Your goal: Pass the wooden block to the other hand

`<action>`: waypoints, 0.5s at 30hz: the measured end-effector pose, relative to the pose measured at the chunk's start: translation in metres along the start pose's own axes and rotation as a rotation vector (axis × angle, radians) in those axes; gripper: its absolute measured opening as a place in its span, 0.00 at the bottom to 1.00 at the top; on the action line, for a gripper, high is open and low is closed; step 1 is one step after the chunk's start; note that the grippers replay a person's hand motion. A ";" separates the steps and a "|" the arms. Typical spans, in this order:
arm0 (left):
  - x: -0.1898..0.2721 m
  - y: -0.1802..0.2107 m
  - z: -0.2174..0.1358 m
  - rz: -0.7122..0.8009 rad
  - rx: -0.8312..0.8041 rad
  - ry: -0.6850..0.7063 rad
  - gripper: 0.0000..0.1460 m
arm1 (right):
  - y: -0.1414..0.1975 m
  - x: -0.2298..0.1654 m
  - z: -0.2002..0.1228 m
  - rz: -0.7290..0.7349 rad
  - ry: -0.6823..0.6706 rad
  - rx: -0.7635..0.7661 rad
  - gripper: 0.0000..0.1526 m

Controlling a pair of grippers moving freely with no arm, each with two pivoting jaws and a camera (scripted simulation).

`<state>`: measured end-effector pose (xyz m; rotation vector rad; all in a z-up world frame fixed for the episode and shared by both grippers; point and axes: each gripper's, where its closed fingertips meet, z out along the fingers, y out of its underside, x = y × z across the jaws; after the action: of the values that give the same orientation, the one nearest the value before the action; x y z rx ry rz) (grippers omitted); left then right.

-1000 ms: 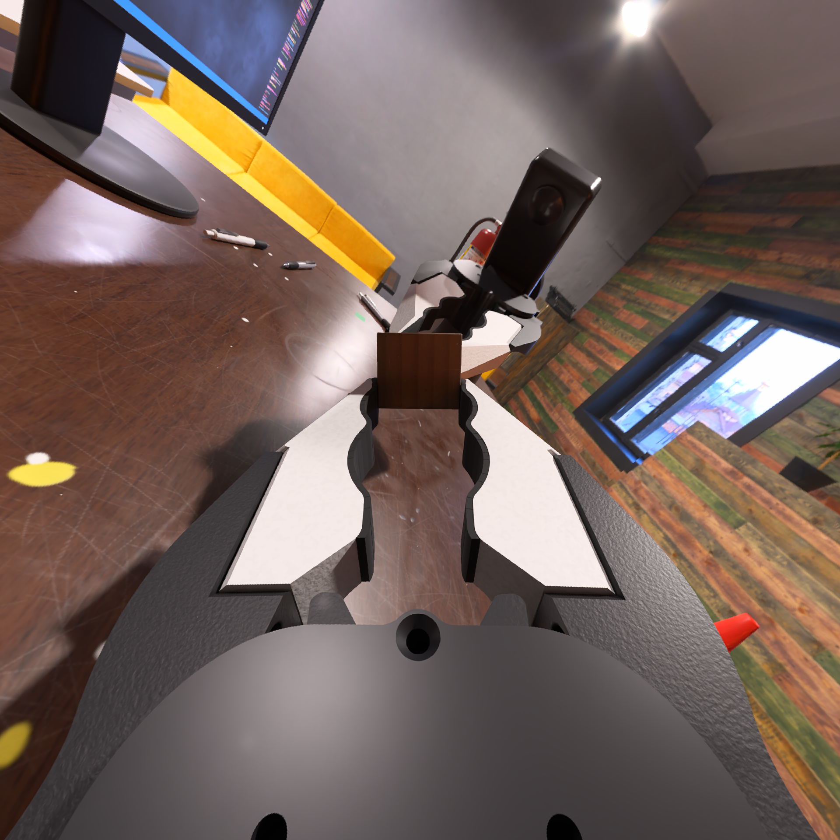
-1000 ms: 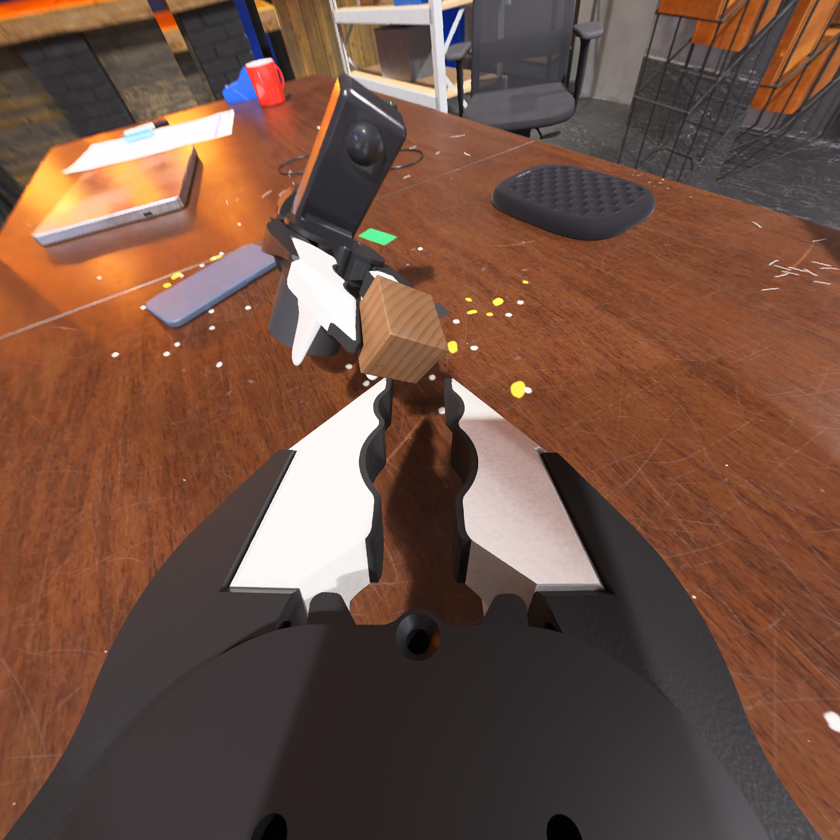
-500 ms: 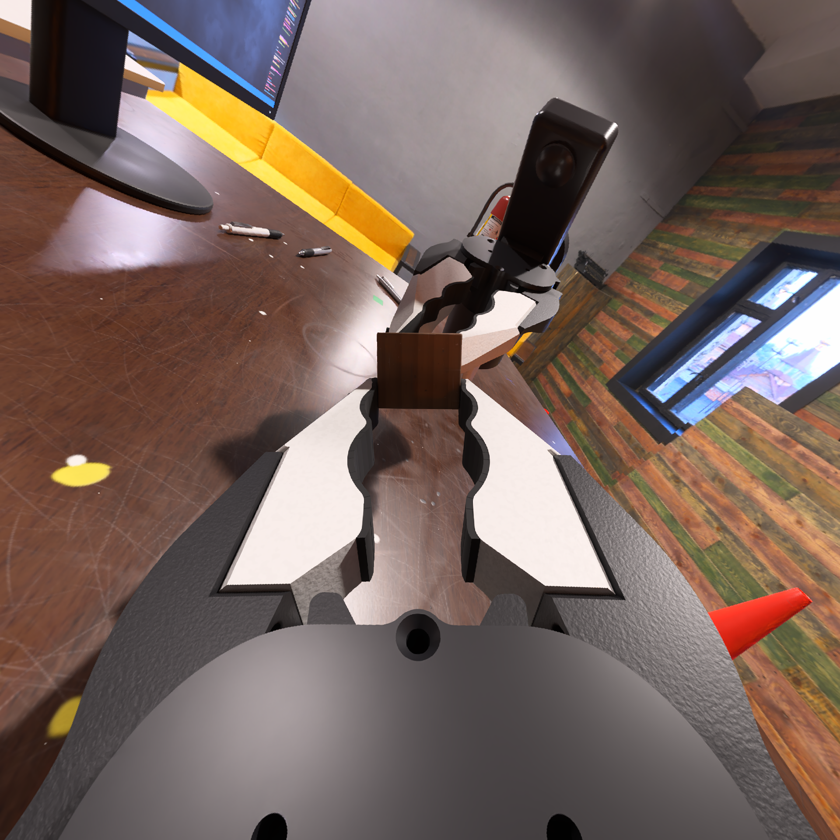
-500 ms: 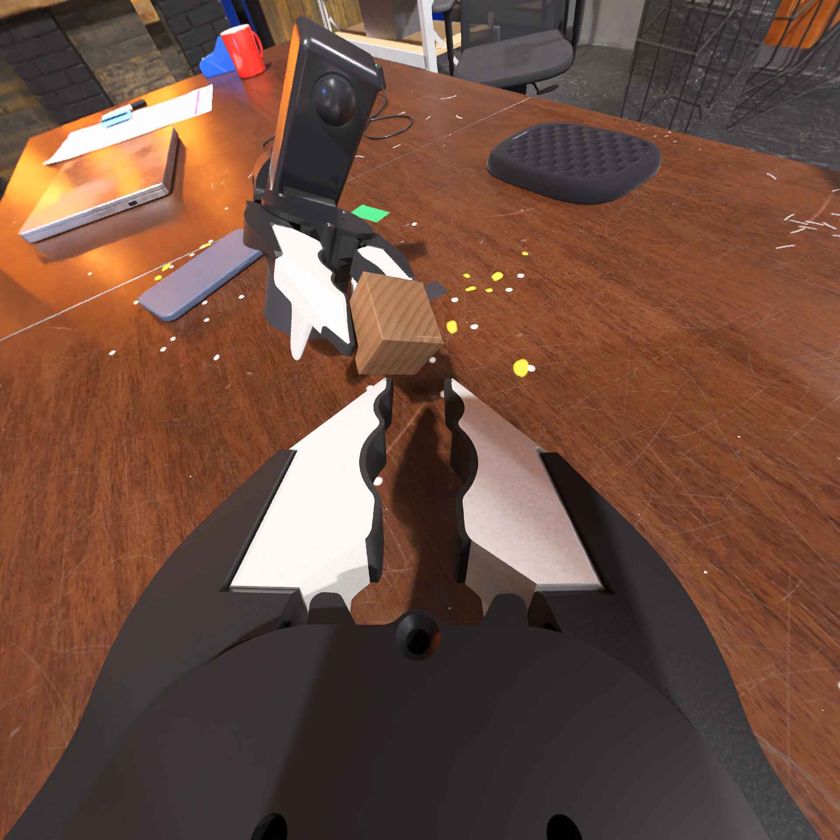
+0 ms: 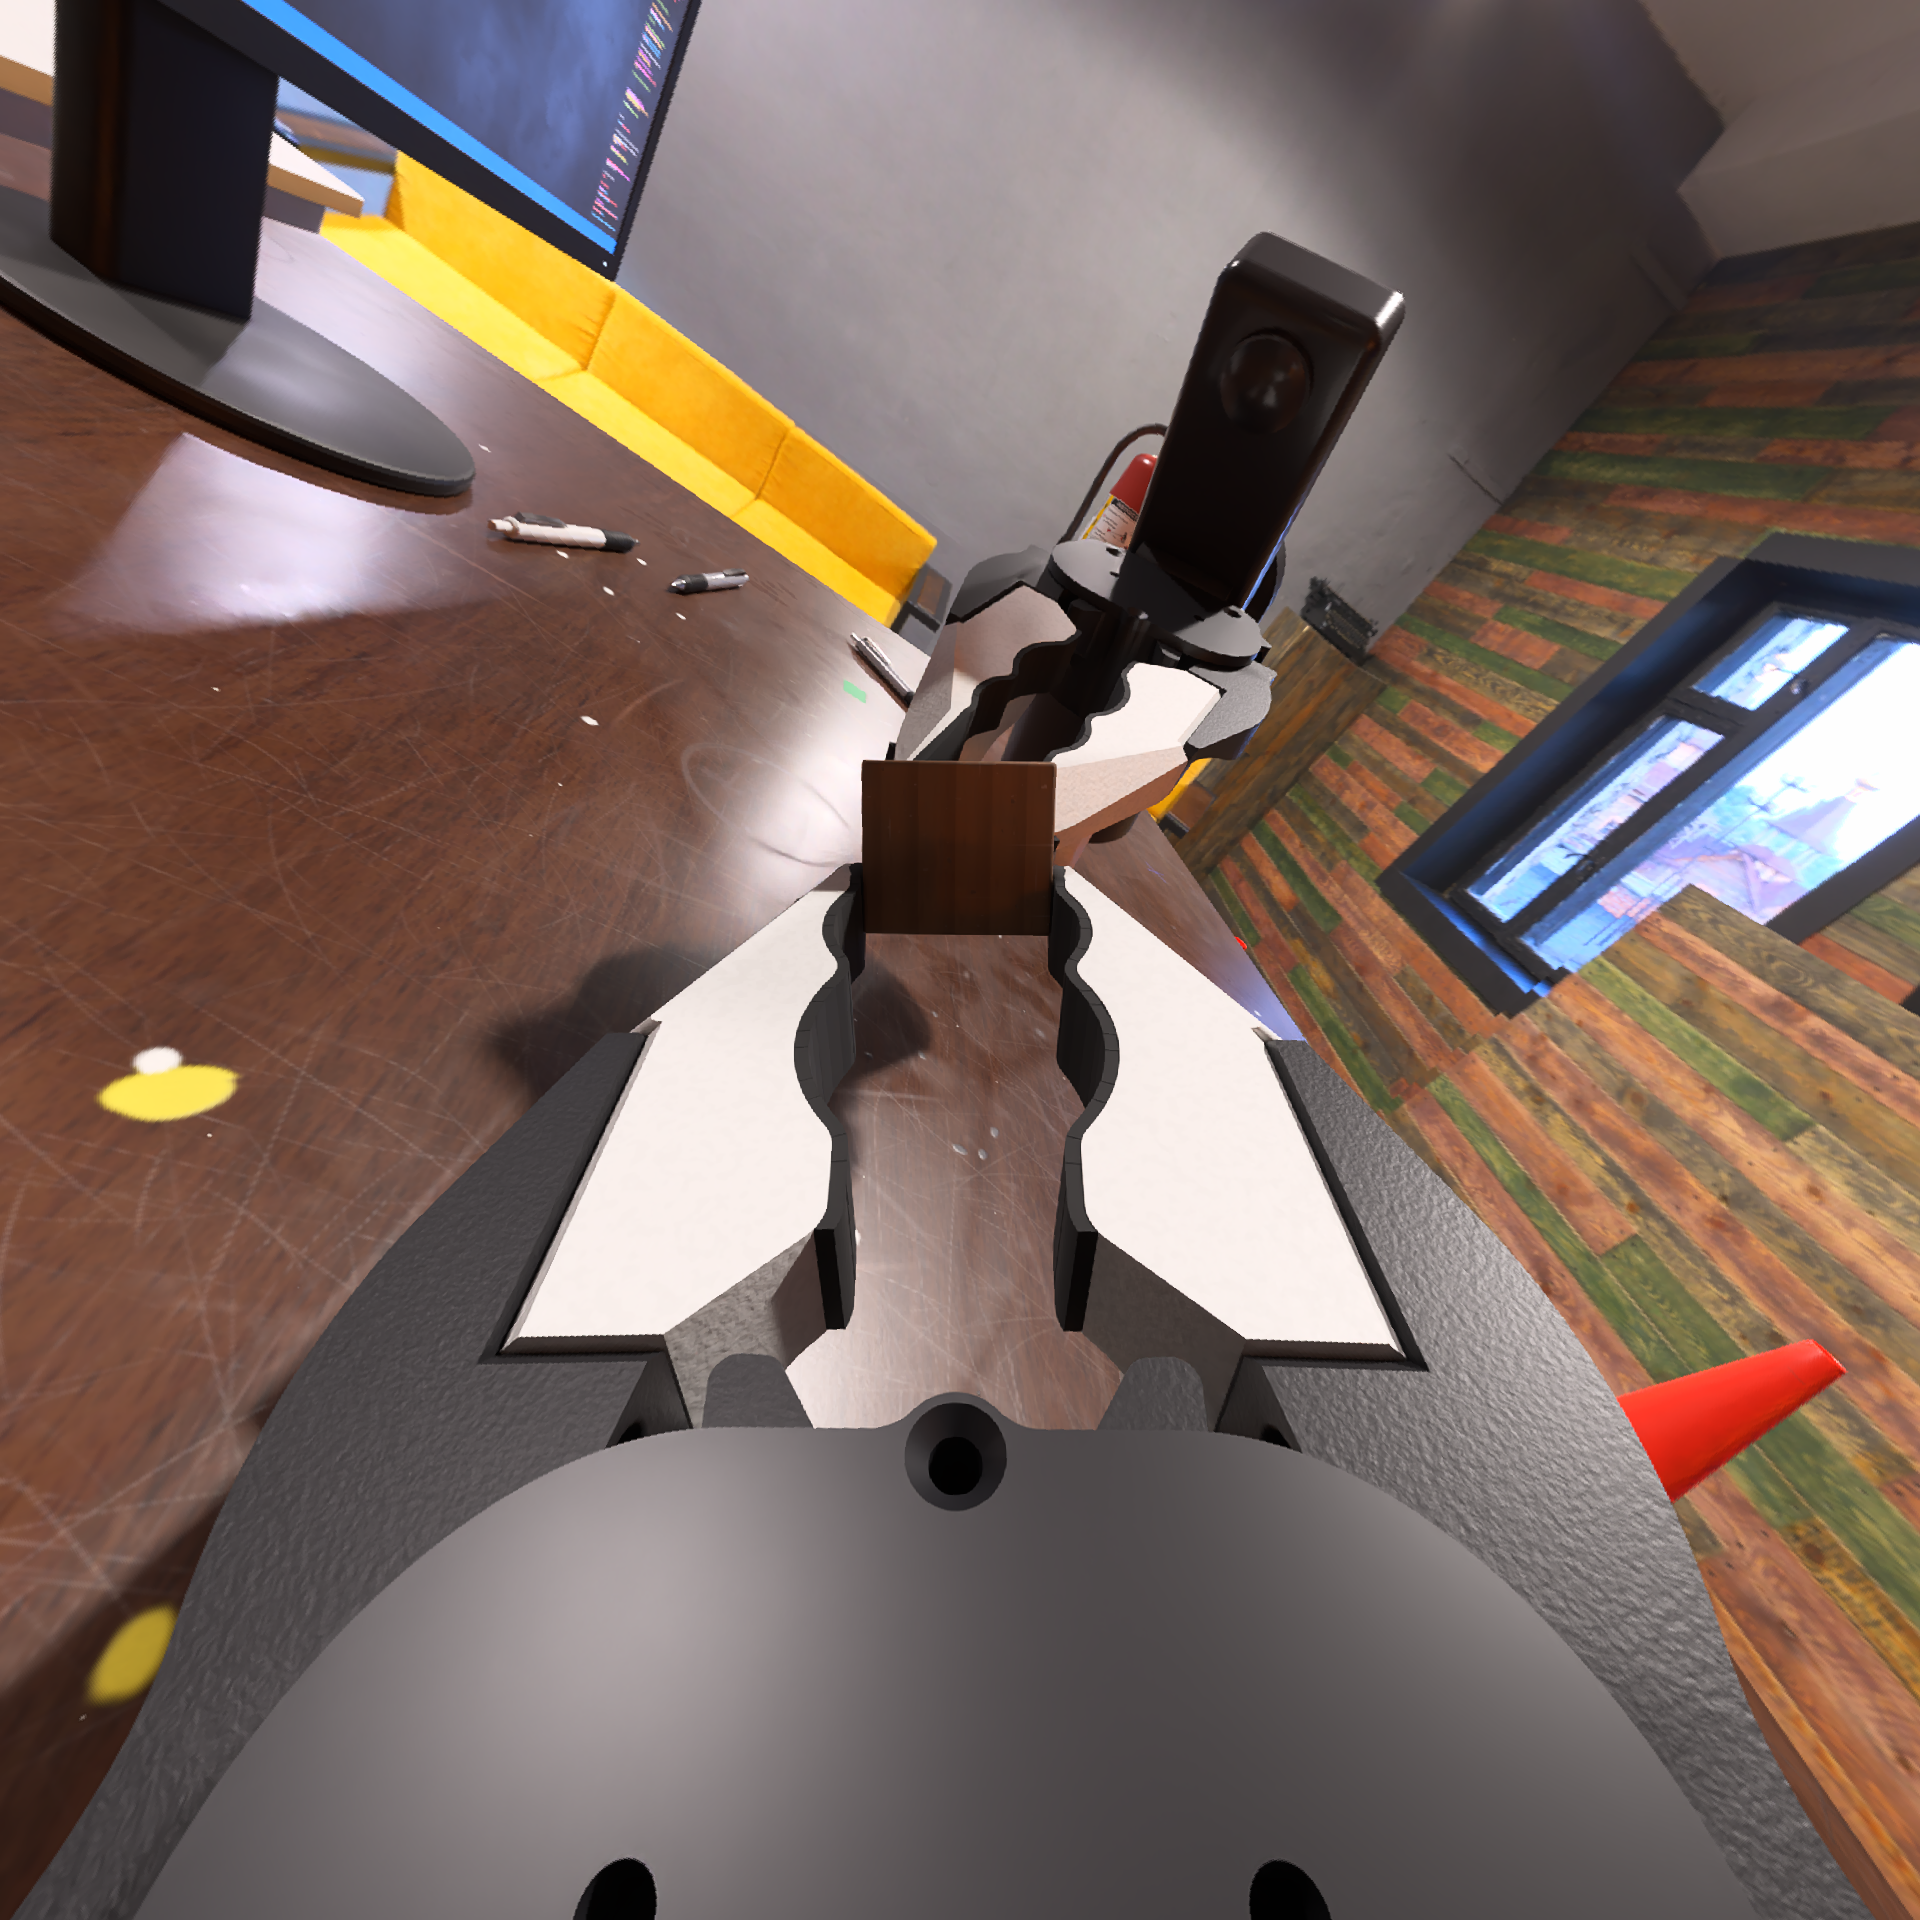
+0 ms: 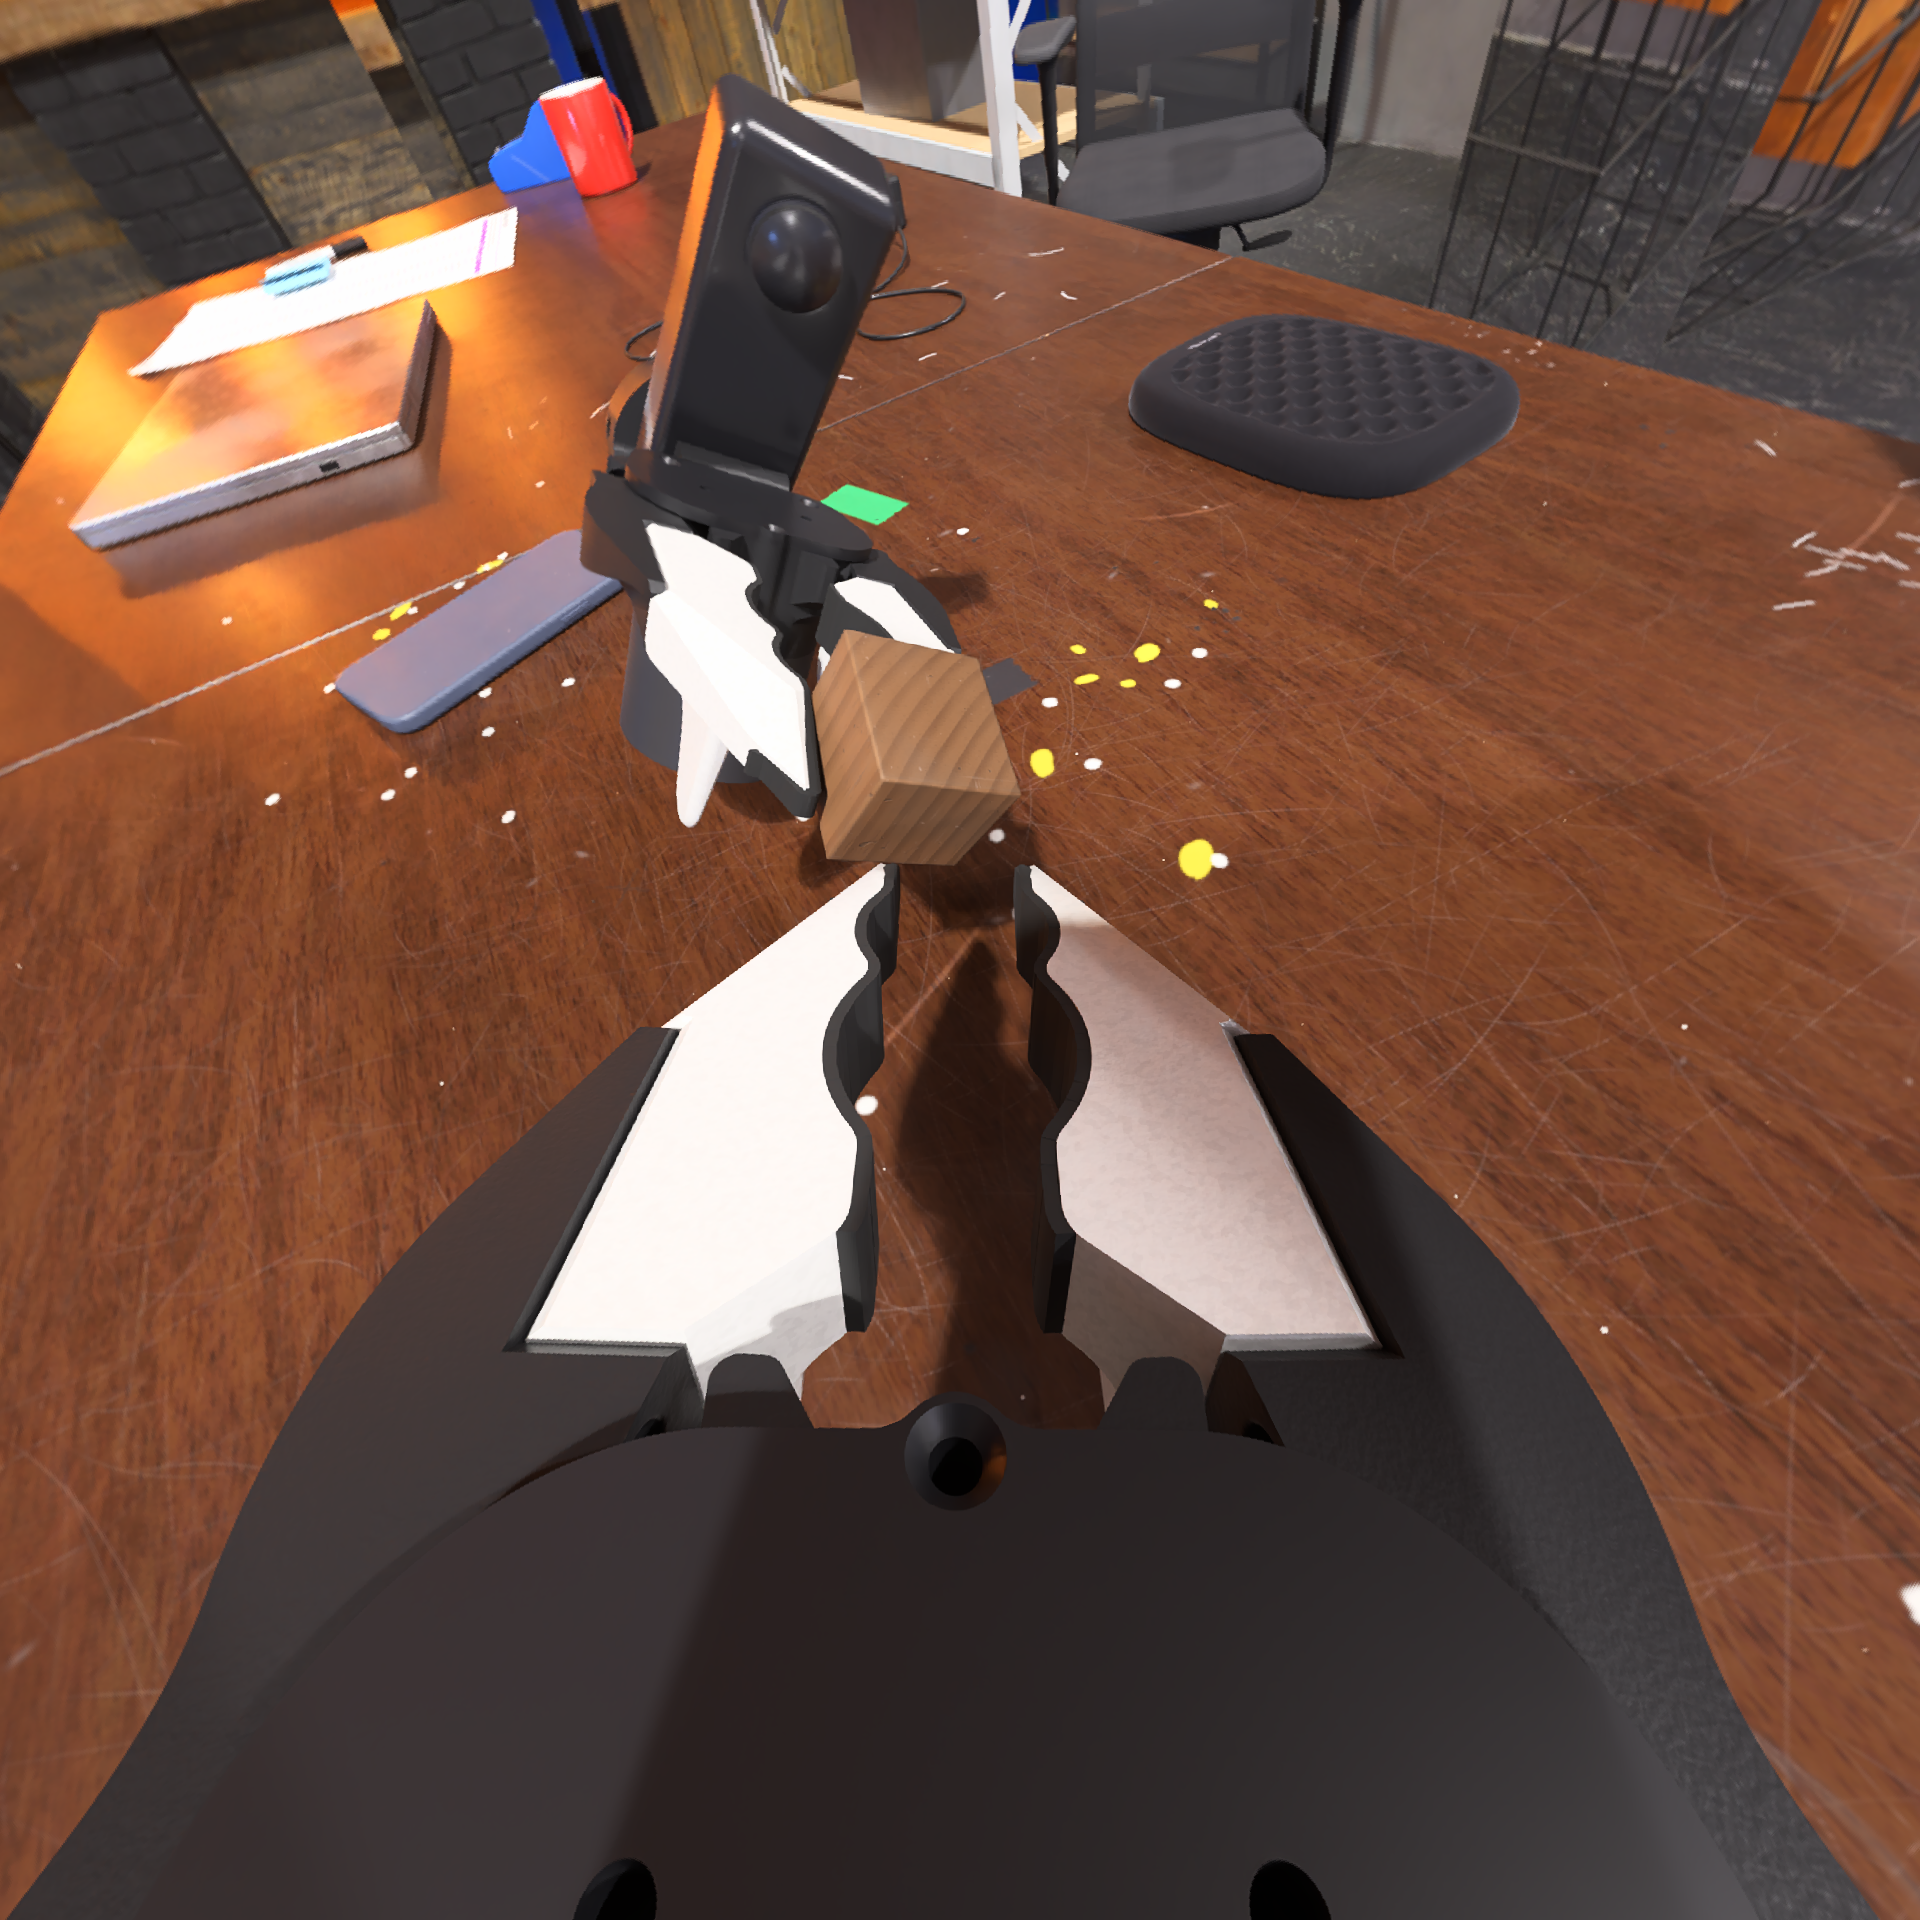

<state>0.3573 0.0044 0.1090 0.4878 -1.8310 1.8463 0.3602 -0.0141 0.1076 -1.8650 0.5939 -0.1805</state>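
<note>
- So my left gripper has the wooden block pinched right at its fingertips, jaws closed onto two opposite sides. I think holding it that far out is the point: most of the cube sticks past the tips, so there's bare wood for the other side to take.
- In the right wrist view the same block hangs in the air above the wooden desk, tilted a bit, with the left gripper's white fingers coming in on it from about 10 o'clock.
- My right gripper has nothing in it. Its jaws are partly apart, and the gap looks narrower than the block to me, so I'd guess it needs to spread more before it goes over.
- The block sits just beyond the right tips at 12 o'clock, near but not touching as far as I can tell.
- From the left view the right gripper faces me head-on, just behind the block. Lining up nose to nose like that makes sense for a handoff.
- Desk clutter is well off to the sides: phone at 10 o'clock, dark honeycomb pad at 1 o'clock, red mug far back. Nothing's in the way.
- Handoff isn't done yet; left is the only one gripping.
</note>
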 end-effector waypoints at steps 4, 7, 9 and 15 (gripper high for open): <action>0.002 0.003 0.000 -0.007 -0.022 0.015 0.24 | 0.000 -0.003 -0.001 -0.073 0.004 -0.009 0.15; 0.003 0.006 0.001 0.001 -0.047 0.022 0.24 | 0.002 -0.003 -0.001 -0.095 0.006 -0.029 0.23; 0.003 0.007 0.000 0.015 -0.056 0.017 0.24 | 0.003 -0.003 -0.001 -0.083 0.002 -0.035 0.28; 0.002 0.005 -0.001 0.021 -0.049 0.009 0.24 | 0.002 -0.002 0.000 -0.024 -0.002 -0.032 0.27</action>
<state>0.3528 0.0055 0.1059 0.4441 -1.8778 1.8095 0.3572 -0.0139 0.1059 -1.9036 0.5764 -0.1865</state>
